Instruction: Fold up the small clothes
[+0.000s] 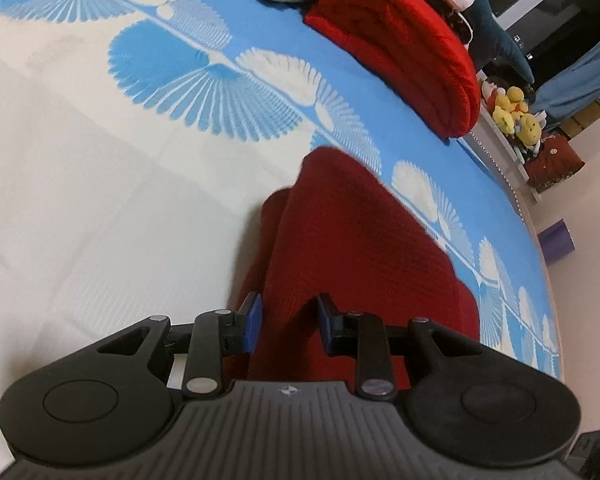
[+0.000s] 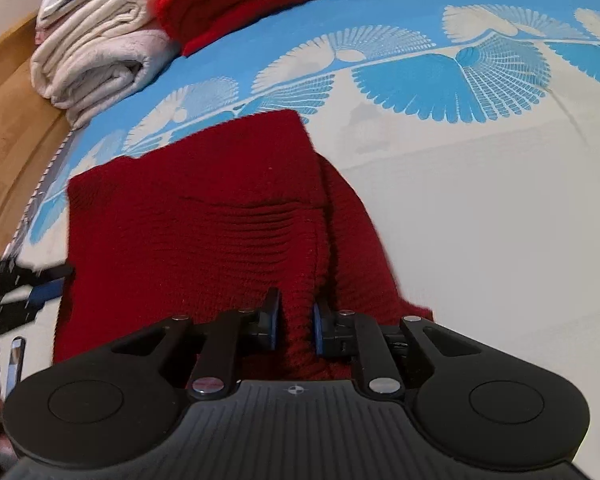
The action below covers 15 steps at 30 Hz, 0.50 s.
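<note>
The dark red knit (image 2: 204, 216) lies flat on the bed (image 2: 480, 220), on the cream part of the cover and reaching back to its blue feather-patterned band. It is partly folded: one layer lies over another, and a lower strip shows along the knit's right edge in the right wrist view.

The right tongs (image 2: 295, 326) are at the near edge of the knit, toward its right side. Their blue pads (image 2: 275, 326) stand close together with a raised ridge of the knit squeezed between them, so they are pinching the fabric.

The left tongs (image 1: 287, 326) are also at the near edge of the knit. Their blue pads (image 1: 253, 326) are partly spread, with the red fabric lying in the gap between them; the pads sit at the cloth on either side, but whether they press on it I cannot tell. In the right wrist view the left tongs (image 2: 40, 286) show at the knit's left edge, blurred.

Beyond the knit, at the far side of the bed, lies a folded bright red blanket (image 1: 400, 44), with a rolled pale quilt (image 2: 96, 60) just beside it. Yellow soft toys (image 1: 514, 114) sit off the bed, past the blanket.
</note>
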Motion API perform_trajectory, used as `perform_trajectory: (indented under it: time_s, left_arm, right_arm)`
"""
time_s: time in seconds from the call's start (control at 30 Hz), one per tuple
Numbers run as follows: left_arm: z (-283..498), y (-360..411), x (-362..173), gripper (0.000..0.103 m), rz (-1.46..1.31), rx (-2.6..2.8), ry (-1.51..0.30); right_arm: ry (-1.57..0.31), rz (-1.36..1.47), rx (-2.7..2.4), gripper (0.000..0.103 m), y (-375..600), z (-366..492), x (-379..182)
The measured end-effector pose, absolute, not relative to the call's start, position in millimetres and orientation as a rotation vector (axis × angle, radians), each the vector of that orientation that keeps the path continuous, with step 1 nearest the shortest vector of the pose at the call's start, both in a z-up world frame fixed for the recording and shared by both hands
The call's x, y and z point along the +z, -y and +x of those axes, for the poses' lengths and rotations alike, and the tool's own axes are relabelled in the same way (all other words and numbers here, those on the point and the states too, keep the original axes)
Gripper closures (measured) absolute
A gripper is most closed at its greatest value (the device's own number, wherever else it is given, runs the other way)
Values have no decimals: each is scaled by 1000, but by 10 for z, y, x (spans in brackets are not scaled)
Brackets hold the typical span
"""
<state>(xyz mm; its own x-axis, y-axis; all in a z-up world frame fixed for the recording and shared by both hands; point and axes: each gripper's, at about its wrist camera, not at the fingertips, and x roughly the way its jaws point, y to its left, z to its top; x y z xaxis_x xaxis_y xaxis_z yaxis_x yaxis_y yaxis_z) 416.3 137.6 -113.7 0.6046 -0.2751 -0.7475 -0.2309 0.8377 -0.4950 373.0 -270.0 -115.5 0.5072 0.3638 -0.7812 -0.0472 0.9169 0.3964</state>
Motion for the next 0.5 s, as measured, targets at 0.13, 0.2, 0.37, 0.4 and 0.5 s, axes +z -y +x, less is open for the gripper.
perform_trajectory:
  time_s: [0.13, 0.2, 0.37, 0.4, 0.5]
  left_arm:
    - [4114, -1272, -1094, 35, -595, -58, -928]
    - [4023, -1239, -1100, 27, -606, -71, -927]
    - [3949, -1151, -1197, 21, -591, -109, -952]
    - [3958, -1132, -1214, 21, -574, -115, -960]
    - [3973, -1109, -1239, 41, -520, -104, -966]
  right_arm:
    - [-862, 326, 186, 76, 2794, 3837, -1031]
    - [-829, 339, 171, 60, 2843, 3973, -1002]
    - [-922, 512, 220, 33, 2771, 4183, -1191]
    - [-955, 487, 224, 39, 2674, 4213, -1255]
    - [-948, 391, 261, 75, 2419, 4226, -1269]
